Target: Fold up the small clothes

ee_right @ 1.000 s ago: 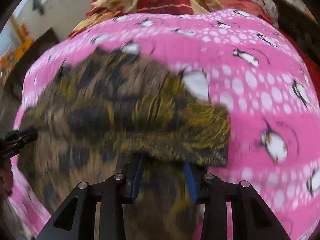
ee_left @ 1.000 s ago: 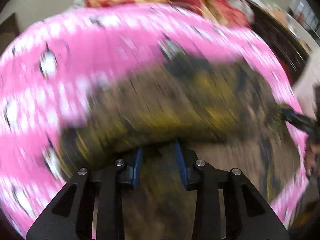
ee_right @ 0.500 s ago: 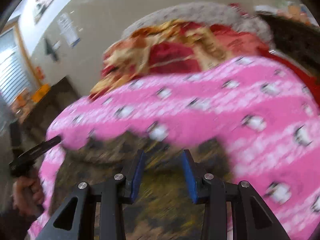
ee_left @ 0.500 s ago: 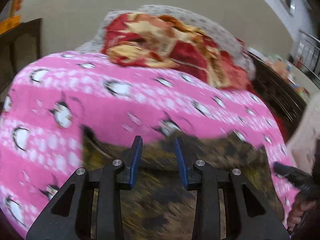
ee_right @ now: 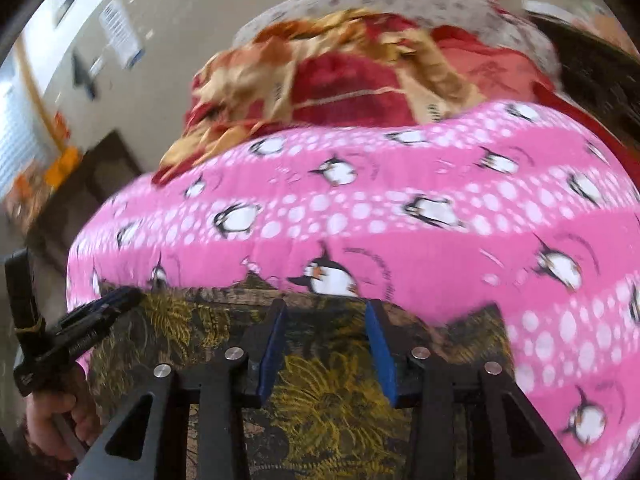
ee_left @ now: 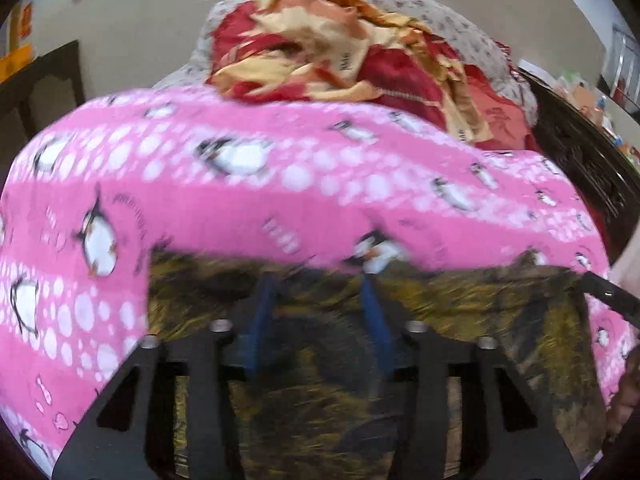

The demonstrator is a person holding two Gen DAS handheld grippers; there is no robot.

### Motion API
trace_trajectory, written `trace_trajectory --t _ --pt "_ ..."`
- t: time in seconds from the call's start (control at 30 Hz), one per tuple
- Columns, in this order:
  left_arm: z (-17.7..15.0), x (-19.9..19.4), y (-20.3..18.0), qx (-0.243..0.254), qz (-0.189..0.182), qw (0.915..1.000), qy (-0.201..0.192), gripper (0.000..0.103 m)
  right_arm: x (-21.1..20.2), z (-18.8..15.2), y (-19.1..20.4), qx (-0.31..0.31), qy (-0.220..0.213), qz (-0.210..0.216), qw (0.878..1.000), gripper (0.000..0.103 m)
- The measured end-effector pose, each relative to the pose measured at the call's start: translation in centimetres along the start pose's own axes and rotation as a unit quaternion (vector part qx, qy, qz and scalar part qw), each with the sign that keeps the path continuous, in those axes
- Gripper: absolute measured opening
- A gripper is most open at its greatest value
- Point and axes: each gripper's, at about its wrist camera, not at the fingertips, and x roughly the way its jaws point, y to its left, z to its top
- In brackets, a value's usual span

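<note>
Dark garment [ee_right: 320, 392], seemingly flat, on blanket [ee_right: 420, 208]

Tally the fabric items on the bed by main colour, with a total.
Pink: 1, the penguin blanket
Dark brown and yellow: 1, the small garment
Red and gold: 1, the crumpled cloth
Pale grey: 1, the speckled cloth behind
Total: 4

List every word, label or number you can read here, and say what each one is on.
No text is legible.
Red and gold quilt: small dark printed marks, too blurred to read.
Pink penguin-print blanket: faint script-like marks, unreadable.
Paper notices on the beige wall: too small and blurred.
Dark brown and yellow patterned cloth: no text.
</note>
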Motion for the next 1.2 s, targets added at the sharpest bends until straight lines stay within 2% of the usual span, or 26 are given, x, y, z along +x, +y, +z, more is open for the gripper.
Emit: trace_trajectory --t 0.07,0.13,0.17,0.2,0.3,0.47,0.57,0.6,0.67,0.7,0.73,0.83,0.9,0.97,1.03,1.07,1.13,1.17,1.2 --pt "-2.0 0.7 1.0 0.003 0.006 1.0 -0.002 0.047 0.1 -1.6 -0.4 0.006 -0.013 -0.036 0.999 0.044" --pt "-3.2 0.3 1.4 -0.003 0.003 0.9999 -0.009 0.047 1.5 -3.3 -1.5 0.014 0.0 -0.094 0.996 0.045" --pt "-3.4 -0.4 1.8 -0.016 0.009 0.9996 -0.022 0.047 2.2 -4.0 -2.0 0.012 0.006 -0.098 0.995 0.046" --pt "-3.6 -0.6 2.5 -0.031 0.011 0.9993 -0.019 0.047 2.7 -4.8 -2.8 0.007 -0.003 -0.086 0.996 0.053" --pt "-3.6 0.2 4.2 -0.066 -0.008 0.9977 -0.01 0.047 2.9 -4.5 -4.7 0.044 -0.006 -0.045 0.998 0.059" --pt "-3.7 0.7 3.4 -0.053 0.015 0.9985 -0.004 0.048 4.0 -4.0 -5.4 0.054 0.004 -0.026 0.998 0.063" --pt "-3.6 0.9 3.9 -0.063 0.002 0.998 0.002 0.049 4.6 -3.9 -5.5 0.056 0.013 -0.008 0.998 0.07" --pt "-3.6 0.8 4.0 -0.063 -0.004 0.998 0.004 0.054 4.5 -3.8 -5.4 0.051 0.021 -0.003 0.998 0.074" --pt "-3.0 0.5 4.0 -0.05 -0.011 0.9985 0.021 0.055 3.8 -3.4 -4.5 0.022 0.041 -0.026 0.999 0.074" --pt "-2.6 -0.6 4.1 -0.05 0.006 0.9982 0.032 0.055 2.3 -3.2 -3.4 -0.003 0.044 -0.057 0.997 0.073" --pt "-2.7 -2.0 4.3 -0.06 0.011 0.9978 0.025 0.055 0.5 -3.4 -2.5 -0.025 0.033 -0.057 0.997 0.073" --pt "-5.0 -8.4 3.5 -0.054 -0.039 0.9976 -0.018 0.055 -4.9 -5.6 -0.4 -0.073 0.001 -0.015 0.997 0.074" --pt "-8.2 -11.1 1.6 -0.029 -0.08 0.9964 -0.002 0.055 -7.4 -8.1 0.7 -0.1 0.001 0.004 0.995 0.074" --pt "-11.3 -12.0 -0.4 0.001 -0.097 0.995 0.026 0.055 -8.7 -11.4 1.9 -0.134 0.011 0.005 0.991 0.074" --pt "-14.6 -11.6 -2.3 0.031 -0.098 0.993 0.057 0.055 -8.6 -14.1 2.4 -0.15 0.024 -0.009 0.988 0.074" --pt "-16.3 -10.5 -2.9 0.045 -0.088 0.9916 0.084 0.055 -7.8 -15.6 2.4 -0.155 0.04 -0.014 0.987 0.074" --pt "-17.7 -10.9 -3.7 0.076 -0.068 0.9938 0.044 0.056 -6.3 -17.9 1.5 -0.145 0.053 -0.027 0.988 0.075" --pt "-17.8 -10.9 -3.8 0.082 -0.063 0.9938 0.043 0.056 -6.5 -18.5 1.3 -0.147 0.028 -0.026 0.988 0.075" --pt "-17.8 -11.2 -3.7 0.075 -0.063 0.9943 0.042 0.056 -6.5 -18.3 1.5 -0.151 0.03 -0.028 0.988 0.076"
